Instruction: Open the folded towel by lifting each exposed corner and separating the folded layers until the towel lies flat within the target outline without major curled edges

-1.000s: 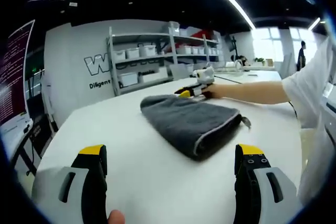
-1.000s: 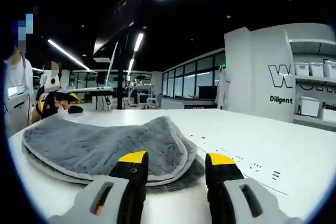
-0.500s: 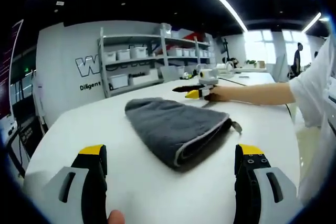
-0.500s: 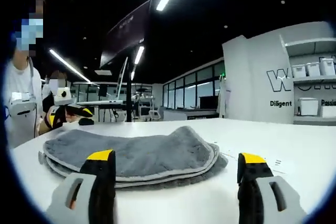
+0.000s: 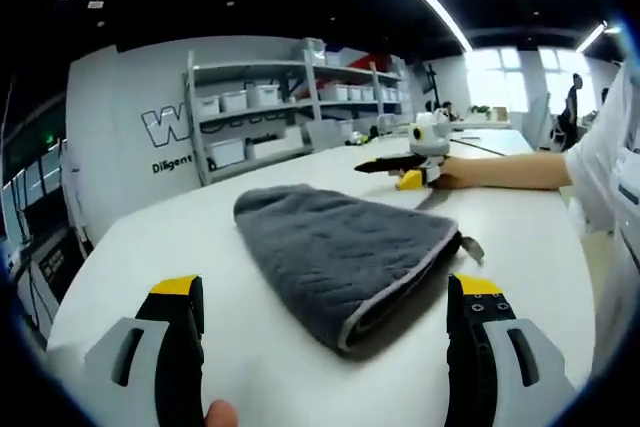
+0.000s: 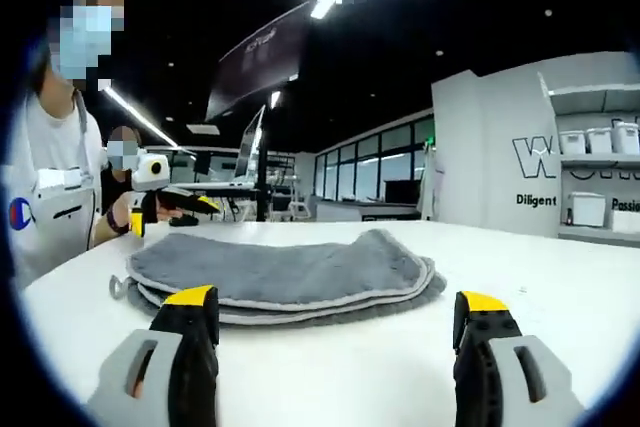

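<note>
Right claw (image 6: pixel 335 312) now spread wide, backed off from folded grey towel (image 6: pixel 285 275) mid-table (image 6: pixel 560 277), left claw (image 5: pixel 325 302) open, both clear of it.

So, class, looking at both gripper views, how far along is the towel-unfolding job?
Nothing looks done: the grey towel lies folded in stacked layers on the white table. In hand: the left gripper and right gripper are open, apart from the towel, holding nothing. Left: lifting each corner, separating the layers and flattening it.
</note>
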